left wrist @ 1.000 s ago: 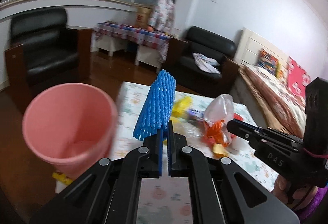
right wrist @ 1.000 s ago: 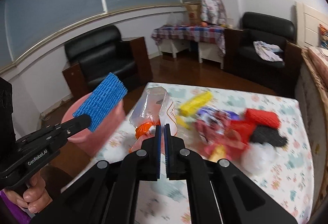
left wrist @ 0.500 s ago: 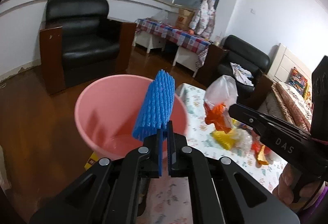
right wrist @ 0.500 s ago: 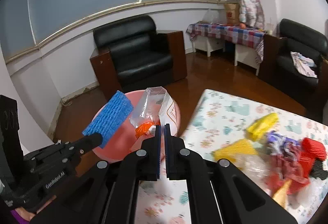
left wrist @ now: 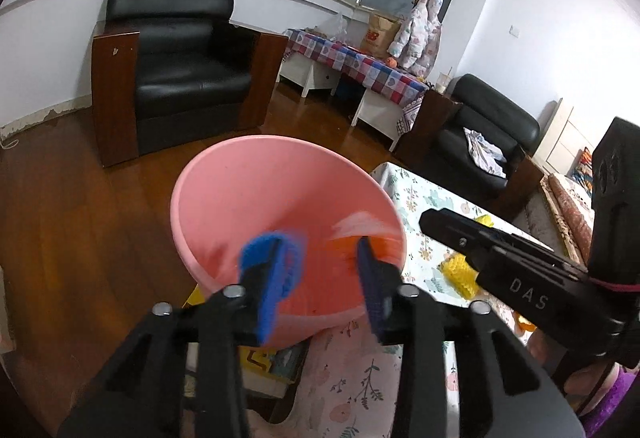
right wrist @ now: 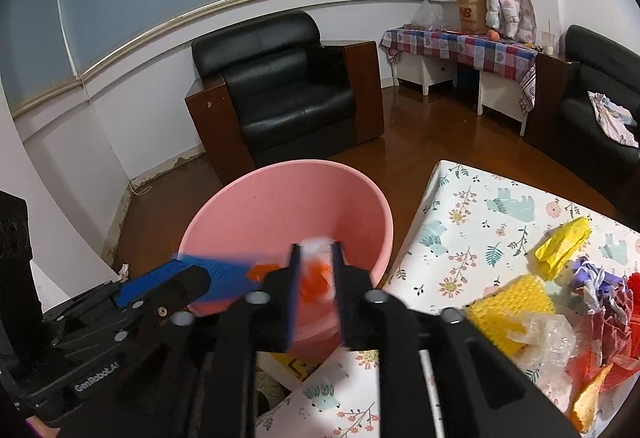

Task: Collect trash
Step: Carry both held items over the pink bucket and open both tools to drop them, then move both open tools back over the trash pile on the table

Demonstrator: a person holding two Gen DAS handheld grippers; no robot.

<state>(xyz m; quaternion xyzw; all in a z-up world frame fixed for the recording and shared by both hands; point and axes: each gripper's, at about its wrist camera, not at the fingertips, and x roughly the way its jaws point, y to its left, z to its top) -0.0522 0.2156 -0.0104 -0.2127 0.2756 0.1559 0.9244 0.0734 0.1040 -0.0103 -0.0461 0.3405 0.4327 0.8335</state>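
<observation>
A pink bin [left wrist: 256,197] stands on the floor beside the table; it also shows in the right wrist view [right wrist: 280,205]. My left gripper [left wrist: 316,278] is open above the bin's rim. A blurred blue foam net [left wrist: 290,262] falls between its fingers into the bin, also seen in the right wrist view [right wrist: 224,272]. My right gripper [right wrist: 316,278] is open over the bin, with a blurred clear bag with orange contents [right wrist: 316,278] dropping between its fingers. The bag shows as an orange blur in the left wrist view [left wrist: 352,238].
The table with a floral cloth [right wrist: 472,222] holds more trash: yellow foam net [right wrist: 516,306], yellow wrapper [right wrist: 564,246], clear plastic [right wrist: 548,338], red pieces [right wrist: 624,318]. A black armchair [right wrist: 288,93] stands behind the bin. Wooden floor [left wrist: 80,217] surrounds it.
Both grippers have opened over the pink bin. The blue foam net and the clear bag left the fingers and are falling into the bin.
</observation>
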